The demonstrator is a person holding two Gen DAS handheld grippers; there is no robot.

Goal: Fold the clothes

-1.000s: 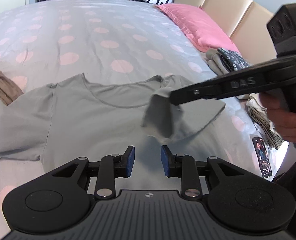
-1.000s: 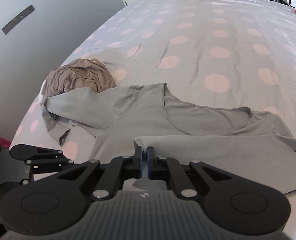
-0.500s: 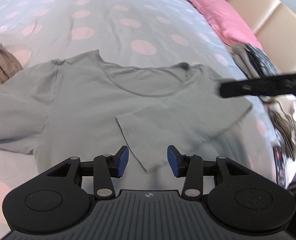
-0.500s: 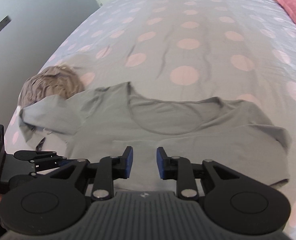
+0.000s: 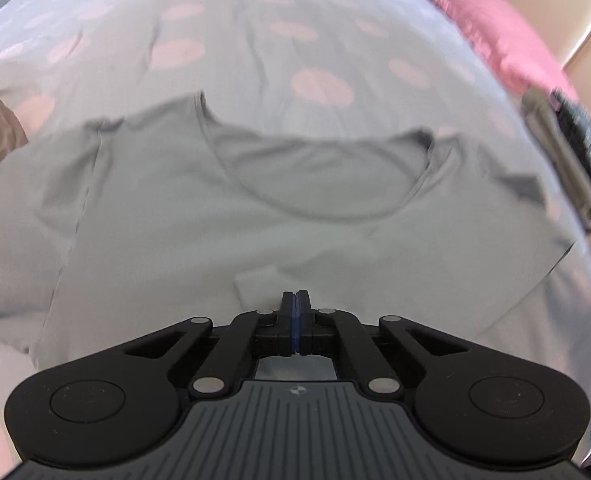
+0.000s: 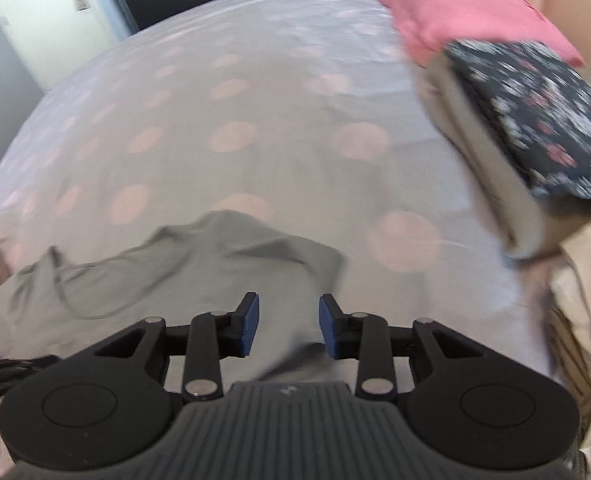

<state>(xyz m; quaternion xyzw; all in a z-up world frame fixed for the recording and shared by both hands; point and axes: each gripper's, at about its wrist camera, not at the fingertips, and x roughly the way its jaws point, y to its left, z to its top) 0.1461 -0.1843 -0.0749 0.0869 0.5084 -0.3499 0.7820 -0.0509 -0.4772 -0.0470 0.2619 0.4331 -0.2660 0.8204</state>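
Grey short-sleeved cotton T-shirt [image 5: 223,216] is lying ahead of the left tool [image 5: 296,300], fingers pressed together, while the right tool [image 6: 288,322] is hovering spread.

Left wrist view: the grey T-shirt [image 5: 295,208] is seen from low and close above its chest, looking past the neckline toward the far side of the dotted bedspread [image 5: 223,16]; the pink pillow [image 5: 491,28] is placed at upper right. Right wrist view: the T-shirt's [image 6: 199,276] right shoulder is seen from slightly farther off, angled toward the pillow [image 6: 447,4] and the folded floral garment [image 6: 535,116]. T-shirt, bedspread [image 6: 223,120] and pillow are shared by both views.
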